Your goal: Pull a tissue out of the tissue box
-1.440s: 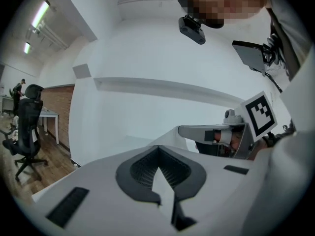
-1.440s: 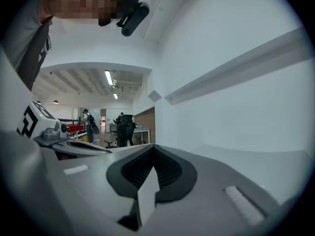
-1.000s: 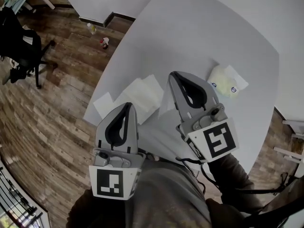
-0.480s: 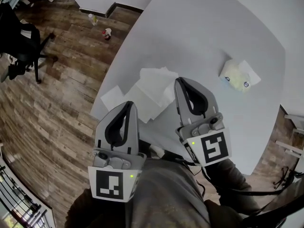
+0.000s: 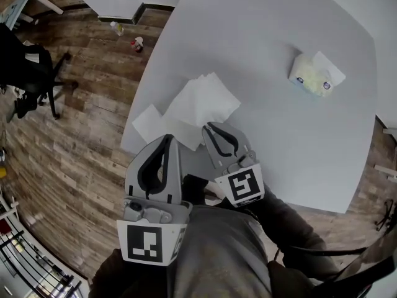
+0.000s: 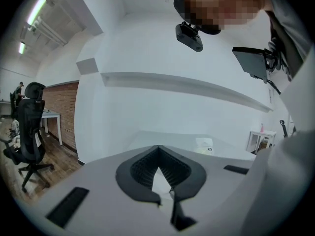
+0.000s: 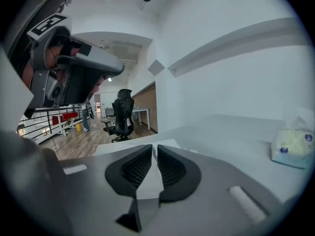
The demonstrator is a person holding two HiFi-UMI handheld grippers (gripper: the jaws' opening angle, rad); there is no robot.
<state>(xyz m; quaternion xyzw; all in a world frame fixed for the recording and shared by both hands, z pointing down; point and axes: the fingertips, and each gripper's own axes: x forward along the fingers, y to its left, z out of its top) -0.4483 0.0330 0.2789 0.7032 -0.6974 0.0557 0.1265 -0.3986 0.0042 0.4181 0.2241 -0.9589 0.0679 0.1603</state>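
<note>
The tissue box (image 5: 313, 76) stands on the far right of the white table (image 5: 260, 36), with a tissue sticking up from its top; it also shows small in the right gripper view (image 7: 294, 149). Loose white tissues (image 5: 201, 101) lie spread near the table's front left edge. My right gripper (image 5: 211, 126) is low at the near edge of those tissues. Its jaws have just been opening and stand a narrow slit apart (image 7: 154, 146). White shows through the slit; I cannot tell if a tissue is in it. My left gripper (image 5: 166, 138) hovers off the table's edge, tips together (image 6: 158, 147), holding nothing.
Another flat tissue (image 5: 152, 121) lies at the table's left corner. Left of the table is wooden floor with a black office chair (image 5: 28, 73) and small bottles (image 5: 136, 42). A white wall runs behind the table.
My right gripper has dropped and come back toward the near table edge, and its jaws have parted slightly. The tissues now lie flat in front of it. The left gripper shifted a little.
</note>
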